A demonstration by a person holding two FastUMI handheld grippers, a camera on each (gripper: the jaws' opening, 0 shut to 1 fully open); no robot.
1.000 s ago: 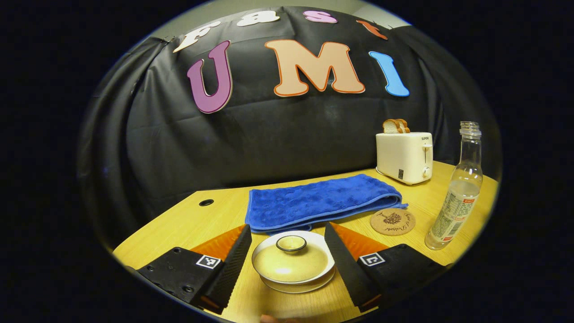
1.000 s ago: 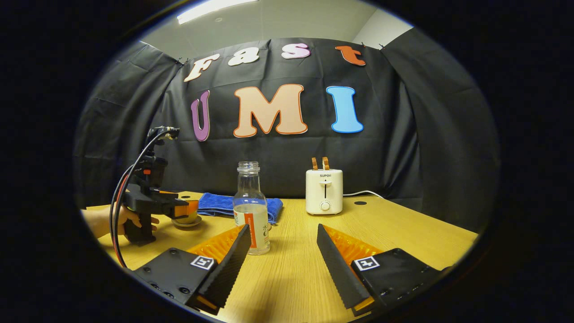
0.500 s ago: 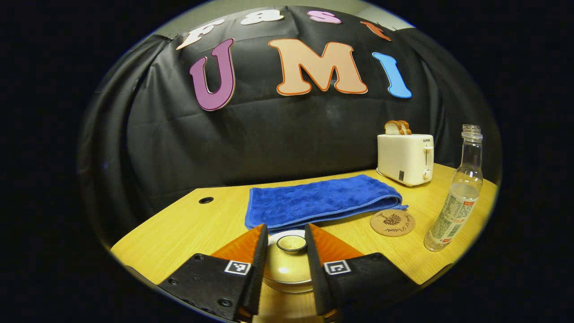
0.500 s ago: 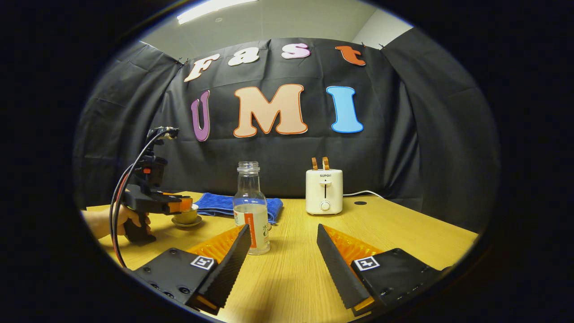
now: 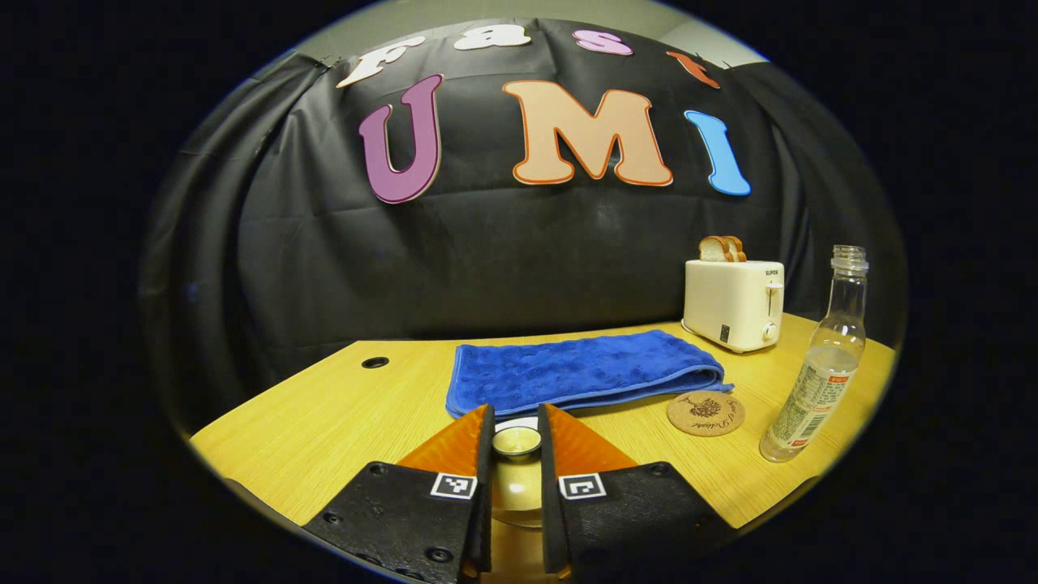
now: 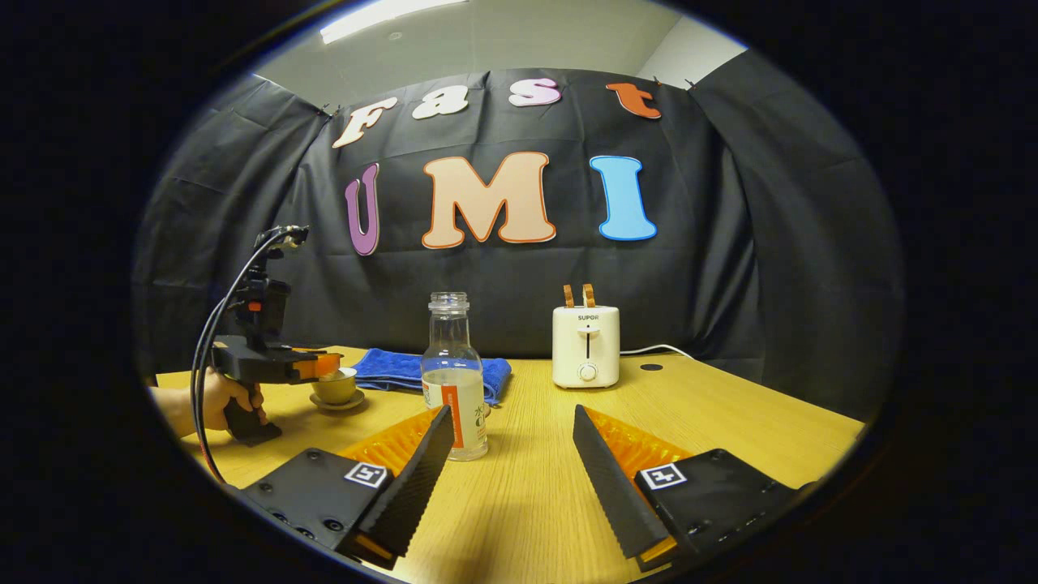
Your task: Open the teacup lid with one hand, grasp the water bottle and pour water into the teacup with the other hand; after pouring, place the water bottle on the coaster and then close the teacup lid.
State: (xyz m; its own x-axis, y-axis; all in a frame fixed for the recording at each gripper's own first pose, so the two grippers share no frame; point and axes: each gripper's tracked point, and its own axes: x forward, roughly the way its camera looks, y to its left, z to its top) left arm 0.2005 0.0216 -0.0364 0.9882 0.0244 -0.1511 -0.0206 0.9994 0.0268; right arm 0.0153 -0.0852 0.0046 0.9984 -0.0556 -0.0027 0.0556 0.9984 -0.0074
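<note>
Two grippers: one held in each hand over a wooden table [image 6: 730, 405].
Left gripper [image 5: 515, 442]: fingers drawn in on both sides of the lid knob; grip reads as clamped on the teacup lid [image 5: 516, 442]. In the right gripper view it [image 6: 324, 367] sits at the far left, at the cup's top, held by a hand [image 6: 212, 399].
Right gripper [image 6: 507, 438]: fingers spread wide, nothing between them, low over the table.
Teacup [image 6: 334, 388]: on its saucer, left part of table, near edge of the towel.
Water bottle [image 6: 454, 377]: upright, uncapped, part full, just beyond the right gripper's left finger.
Coaster [image 5: 705, 414]: bare, between towel and bottle.
Blue towel [image 5: 580, 371]: folded, behind the cup.
Toaster [image 6: 586, 345]: farthest back, bread in slots.
</note>
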